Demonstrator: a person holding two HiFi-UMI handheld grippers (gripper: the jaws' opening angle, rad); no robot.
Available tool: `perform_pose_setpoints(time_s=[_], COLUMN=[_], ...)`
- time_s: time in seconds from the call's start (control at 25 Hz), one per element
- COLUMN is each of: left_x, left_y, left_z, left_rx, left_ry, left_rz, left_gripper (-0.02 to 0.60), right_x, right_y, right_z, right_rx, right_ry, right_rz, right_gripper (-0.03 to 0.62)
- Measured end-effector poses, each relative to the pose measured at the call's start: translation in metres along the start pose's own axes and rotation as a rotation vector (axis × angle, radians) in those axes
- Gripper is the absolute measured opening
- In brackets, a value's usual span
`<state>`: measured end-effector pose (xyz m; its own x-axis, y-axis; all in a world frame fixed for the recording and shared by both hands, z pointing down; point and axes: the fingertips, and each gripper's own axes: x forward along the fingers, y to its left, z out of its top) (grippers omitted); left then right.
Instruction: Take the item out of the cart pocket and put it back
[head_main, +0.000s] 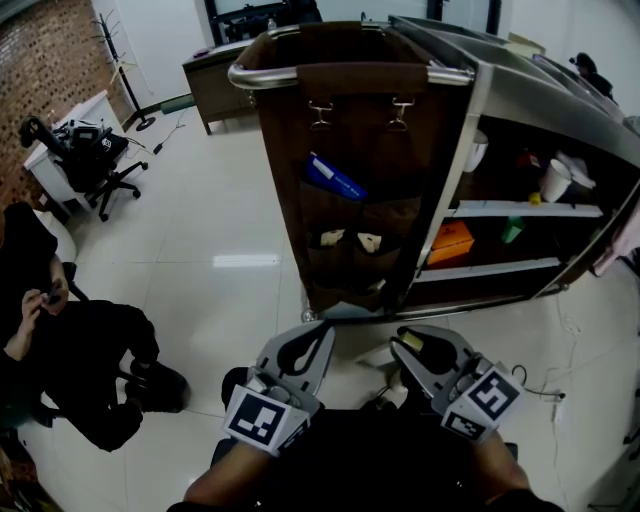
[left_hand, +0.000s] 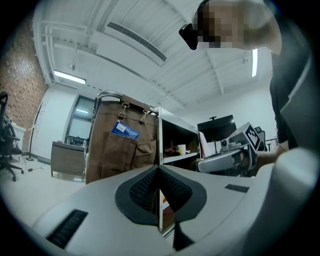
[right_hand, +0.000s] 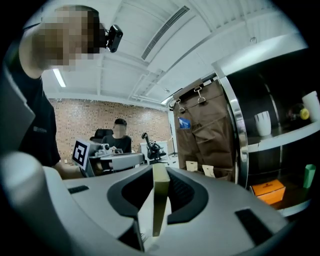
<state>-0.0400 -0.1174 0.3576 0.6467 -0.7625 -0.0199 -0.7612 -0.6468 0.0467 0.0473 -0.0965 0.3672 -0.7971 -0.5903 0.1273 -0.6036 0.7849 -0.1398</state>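
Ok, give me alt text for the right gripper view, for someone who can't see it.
The right tool is shut on a thin flat pale packet, seen edge-on. Beyond it a brown fabric pocket panel hangs on a metal-framed cart, with a blue packet poking from an upper pocket; at left a person sits before a brick wall.

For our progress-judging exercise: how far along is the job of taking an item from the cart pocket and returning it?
Done, apparently: the take-out, since the right tool is clamped on a thin pale packet, clear of the cart's brown pocket panel. In hand: that packet, held short of the cart. Left: slipping it into a pocket. The left tool is closed and empty.
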Motion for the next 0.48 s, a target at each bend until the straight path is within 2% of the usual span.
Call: perform_pose_setpoints(time_s=[0.12, 0.48], left_x=[-0.001, -0.001], left_y=[0.0, 0.002], left_z=[0.0, 0.0], left_rx=[0.002, 0.002], left_ry=[-0.001, -0.001], left_rz=[0.001, 0.008], left_gripper=[0.0, 0.0], right_x=[-0.004, -0.01], right_y=[-0.006, -0.007], right_z=[0.017, 0.084], right_rx=[-0.012, -0.14], right_ry=[-0.031, -0.154], right_rz=[-0.006, -0.012], right_gripper=[0.087, 0.087])
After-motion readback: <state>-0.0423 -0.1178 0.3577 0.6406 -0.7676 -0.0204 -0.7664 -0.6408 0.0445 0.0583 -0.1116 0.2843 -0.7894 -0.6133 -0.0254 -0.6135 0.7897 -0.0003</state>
